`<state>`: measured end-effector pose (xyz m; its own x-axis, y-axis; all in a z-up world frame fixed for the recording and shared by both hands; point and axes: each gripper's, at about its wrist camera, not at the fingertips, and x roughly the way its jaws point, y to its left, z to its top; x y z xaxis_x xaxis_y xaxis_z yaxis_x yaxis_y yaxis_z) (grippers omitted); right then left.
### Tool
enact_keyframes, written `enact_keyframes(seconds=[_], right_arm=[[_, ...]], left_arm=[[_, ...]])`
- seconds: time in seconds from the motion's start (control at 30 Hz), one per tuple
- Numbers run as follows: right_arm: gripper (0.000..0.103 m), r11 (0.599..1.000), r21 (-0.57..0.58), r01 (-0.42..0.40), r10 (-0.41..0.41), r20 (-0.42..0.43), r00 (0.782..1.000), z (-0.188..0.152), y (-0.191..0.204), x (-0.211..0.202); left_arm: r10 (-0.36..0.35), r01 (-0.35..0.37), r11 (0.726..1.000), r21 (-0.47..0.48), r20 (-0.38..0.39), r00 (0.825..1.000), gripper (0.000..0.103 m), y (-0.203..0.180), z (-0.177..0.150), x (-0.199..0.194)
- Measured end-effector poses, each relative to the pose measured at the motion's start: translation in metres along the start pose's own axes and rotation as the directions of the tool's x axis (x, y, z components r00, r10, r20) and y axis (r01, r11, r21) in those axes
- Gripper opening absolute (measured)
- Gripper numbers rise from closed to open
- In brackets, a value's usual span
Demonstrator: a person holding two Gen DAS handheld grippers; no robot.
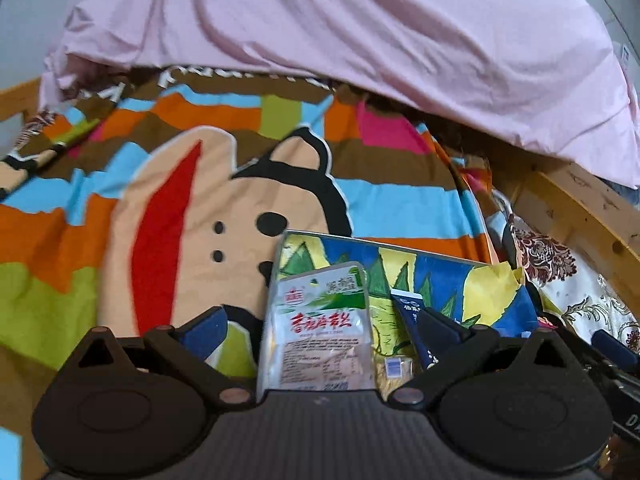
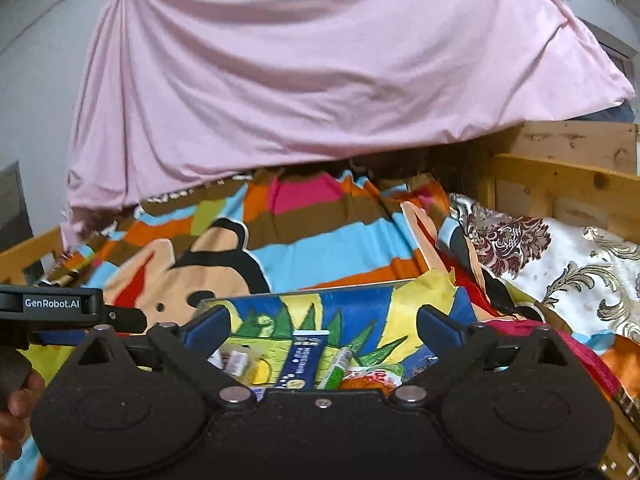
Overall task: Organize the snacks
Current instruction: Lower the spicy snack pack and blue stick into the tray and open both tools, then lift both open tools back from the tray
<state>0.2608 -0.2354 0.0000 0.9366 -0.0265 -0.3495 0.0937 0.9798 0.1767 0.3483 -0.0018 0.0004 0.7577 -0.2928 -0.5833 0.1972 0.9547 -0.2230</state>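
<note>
A colourful box (image 1: 440,276) painted in blue, yellow and green lies open on the bed. In the left wrist view a white snack packet (image 1: 316,320) with red characters sits between the wide-apart fingers of my left gripper (image 1: 324,314), and neither pad touches it. A dark blue packet (image 1: 408,308) lies beside it in the box. My right gripper (image 2: 322,312) stands open over the same box (image 2: 360,304), with nothing between its fingers. Below it lie a dark blue packet (image 2: 304,356), a green tube (image 2: 340,360) and other small snacks.
A cartoon bedcover (image 1: 200,220) spreads across the bed. A pink sheet (image 2: 320,80) hangs over the far side. A wooden bed frame (image 2: 560,184) and floral brocade fabric (image 2: 560,264) are at the right. The left gripper's body (image 2: 52,304) and a hand (image 2: 16,404) show at the left.
</note>
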Motion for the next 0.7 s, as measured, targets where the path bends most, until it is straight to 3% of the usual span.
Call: enact_keyframes(seconds=[0.27, 0.47, 0.7], right_arm=[[0.102, 1.0, 0.009, -0.029, 0.029, 0.029, 0.999, -0.007, 0.006, -0.052], [0.102, 0.999, 0.006, -0.036, 0.036, 0.023, 0.999, -0.022, 0.008, -0.088], [0.102, 0.999, -0.007, -0.047, 0.046, -0.028, 0.999, -0.042, 0.016, -0.115]], left_arm=[[0.077, -0.077, 0.997, -0.014, 0.029, 0.997, 0.102, 0.017, -0.025, -0.067], [0.133, -0.135, 0.989, 0.061, 0.04, 0.99, 0.102, 0.021, -0.045, -0.108], [0.173, -0.171, 0.981, 0.094, -0.015, 0.985, 0.102, 0.029, -0.071, -0.131]])
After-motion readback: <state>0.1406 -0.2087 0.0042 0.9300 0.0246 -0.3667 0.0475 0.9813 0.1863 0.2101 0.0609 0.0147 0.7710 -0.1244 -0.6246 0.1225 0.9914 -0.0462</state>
